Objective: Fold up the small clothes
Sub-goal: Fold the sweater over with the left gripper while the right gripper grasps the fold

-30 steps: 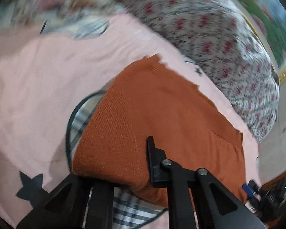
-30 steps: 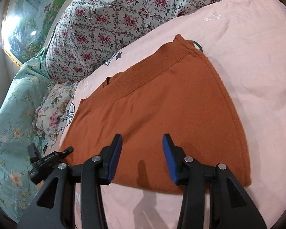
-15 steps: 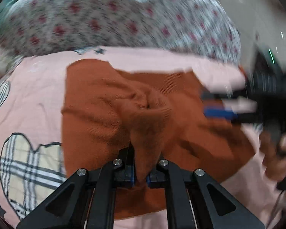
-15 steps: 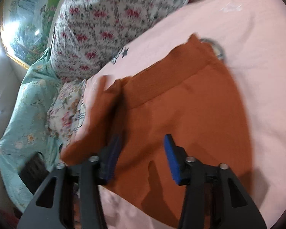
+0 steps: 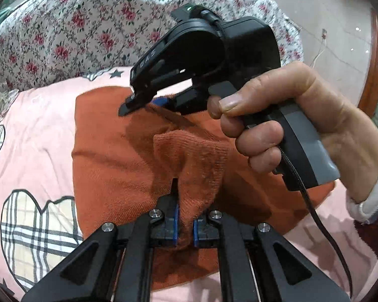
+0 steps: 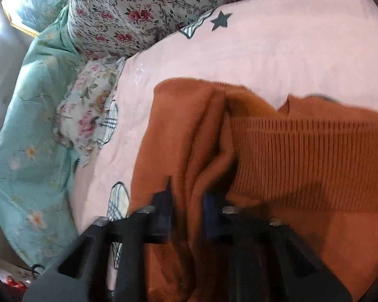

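One pink bedsheet [image 5: 37, 130] with plaid patches and dark stars is spread under everything, and a flowered quilt [image 5: 75, 25] is piled at its far side. On the sheet an orange knitted garment [image 5: 108, 166] is laid, partly flat and partly lifted into a fold; its ribbed band [image 6: 302, 151] is seen in the right wrist view. The garment is judged to be light, soft and stretchy, not slippery, so it sags when it is raised and is best taken at an edge or a corner, with both layers pinched together. The left gripper [image 5: 185, 222] is clenched on a raised ridge of the orange knit at the near side. The right gripper [image 6: 186, 216], held by the person's right hand [image 5: 302, 123], appears closed on a hanging fold of the same garment, though the picture is blurred there.
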Motion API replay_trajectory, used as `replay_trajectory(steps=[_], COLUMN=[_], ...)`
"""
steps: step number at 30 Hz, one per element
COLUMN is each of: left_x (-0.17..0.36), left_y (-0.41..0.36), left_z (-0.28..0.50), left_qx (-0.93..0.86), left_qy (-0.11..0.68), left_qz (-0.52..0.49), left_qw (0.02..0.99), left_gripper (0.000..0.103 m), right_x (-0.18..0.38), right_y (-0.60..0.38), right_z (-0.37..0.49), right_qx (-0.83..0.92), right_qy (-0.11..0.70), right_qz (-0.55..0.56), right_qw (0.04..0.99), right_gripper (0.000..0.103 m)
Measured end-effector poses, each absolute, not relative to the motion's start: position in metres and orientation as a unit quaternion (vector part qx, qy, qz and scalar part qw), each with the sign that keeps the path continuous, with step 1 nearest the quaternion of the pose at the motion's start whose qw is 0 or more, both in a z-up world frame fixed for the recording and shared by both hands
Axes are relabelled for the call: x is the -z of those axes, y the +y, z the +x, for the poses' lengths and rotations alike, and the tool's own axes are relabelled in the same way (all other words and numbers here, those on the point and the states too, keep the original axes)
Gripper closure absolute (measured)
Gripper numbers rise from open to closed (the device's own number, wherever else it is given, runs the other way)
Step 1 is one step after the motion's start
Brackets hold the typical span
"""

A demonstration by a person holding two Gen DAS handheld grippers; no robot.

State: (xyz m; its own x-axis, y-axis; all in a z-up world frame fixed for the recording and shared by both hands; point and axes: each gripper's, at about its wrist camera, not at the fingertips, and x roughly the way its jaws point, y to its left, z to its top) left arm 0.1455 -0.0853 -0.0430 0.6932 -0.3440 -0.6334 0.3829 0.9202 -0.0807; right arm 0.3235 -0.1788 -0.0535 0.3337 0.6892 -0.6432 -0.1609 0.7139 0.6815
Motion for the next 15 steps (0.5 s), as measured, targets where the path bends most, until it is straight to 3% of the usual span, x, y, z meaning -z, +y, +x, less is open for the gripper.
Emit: replay_trajectory(steps=[8,15], left_x=[-0.001,0.039], left_y=[-0.137,-0.207], left_z=[0.123,0.131], left_qx=[0.300,0.343], left_qy=[0.305,0.370], left_qz=[0.014,0.018], left_qw=[0.904,0.863], left_gripper=[0.097,0.097], right_x=[-0.017,0.038], right_y=[-0.266,-0.343], right_z=[0.254,0.231], right_qx=[-0.247,-0.146], right_qy=[0.395,0.443], right_qz=[0.258,0.286], right_qw=[0.846,0.837], right_gripper=[0.088,0.088])
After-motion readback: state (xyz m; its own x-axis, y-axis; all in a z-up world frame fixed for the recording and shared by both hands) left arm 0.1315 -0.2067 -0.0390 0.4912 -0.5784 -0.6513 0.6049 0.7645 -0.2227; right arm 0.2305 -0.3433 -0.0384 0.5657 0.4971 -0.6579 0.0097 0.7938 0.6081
